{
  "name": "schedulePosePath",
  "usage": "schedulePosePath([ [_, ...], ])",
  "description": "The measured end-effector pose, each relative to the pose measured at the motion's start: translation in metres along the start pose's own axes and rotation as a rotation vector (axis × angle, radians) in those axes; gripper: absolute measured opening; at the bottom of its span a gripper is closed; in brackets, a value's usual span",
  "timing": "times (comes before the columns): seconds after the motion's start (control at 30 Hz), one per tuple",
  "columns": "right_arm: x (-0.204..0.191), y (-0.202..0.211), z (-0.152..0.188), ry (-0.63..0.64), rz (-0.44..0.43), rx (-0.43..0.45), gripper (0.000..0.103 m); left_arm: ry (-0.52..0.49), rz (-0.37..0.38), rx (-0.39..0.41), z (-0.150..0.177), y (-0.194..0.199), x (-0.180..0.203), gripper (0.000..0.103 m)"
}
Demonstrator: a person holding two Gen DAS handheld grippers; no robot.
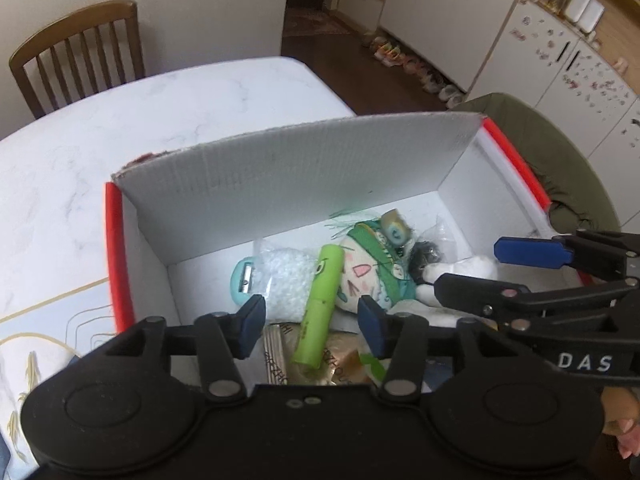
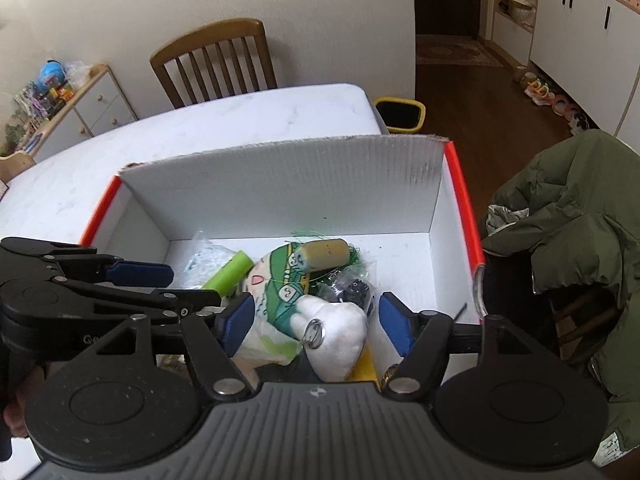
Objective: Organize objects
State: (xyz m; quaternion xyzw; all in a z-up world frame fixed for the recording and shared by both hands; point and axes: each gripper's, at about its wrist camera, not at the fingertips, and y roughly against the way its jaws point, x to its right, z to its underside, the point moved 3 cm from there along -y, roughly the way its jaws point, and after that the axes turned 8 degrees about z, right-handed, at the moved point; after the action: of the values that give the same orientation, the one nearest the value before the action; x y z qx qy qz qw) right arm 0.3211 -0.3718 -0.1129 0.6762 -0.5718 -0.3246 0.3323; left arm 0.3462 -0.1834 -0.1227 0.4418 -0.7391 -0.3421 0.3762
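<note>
Green marker [image 1: 318, 308] lies lengthwise between parted left gripper [image 1: 312, 326]; right gripper [image 2: 316, 326] parted too.

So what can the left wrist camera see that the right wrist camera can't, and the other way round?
Only the left wrist view shows the light blue sharpener at the far left of the pile, and the gold-lined mat on the table.

Only the right wrist view shows the white plush's metal ring, the yellow-rimmed bin on the floor and the toy-covered cabinet.

Both show the red-edged box, the green tube, the doll with green fabric, the wooden chair, and both tools, the left and the right, open over the box.
</note>
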Motion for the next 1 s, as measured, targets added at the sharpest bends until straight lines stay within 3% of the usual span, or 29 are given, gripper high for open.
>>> schedulePosePath([
  [0.23, 0.001, 0.035, 0.009, -0.01, -0.022, 0.047, 0.069, -0.003, 0.01, 0.051, 0.004, 0.024, 0.006, 0.056],
  [0.4, -0.004, 0.063, 0.015, -0.006, -0.044, 0.099, 0.069, -0.035, 0.039, 0.116, 0.011, 0.053, 0.016, 0.075],
  [1.0, -0.024, 0.14, 0.046, 0.008, -0.103, 0.279, 0.08, -0.138, 0.025, 0.281, 0.045, 0.14, 0.034, 0.09],
])
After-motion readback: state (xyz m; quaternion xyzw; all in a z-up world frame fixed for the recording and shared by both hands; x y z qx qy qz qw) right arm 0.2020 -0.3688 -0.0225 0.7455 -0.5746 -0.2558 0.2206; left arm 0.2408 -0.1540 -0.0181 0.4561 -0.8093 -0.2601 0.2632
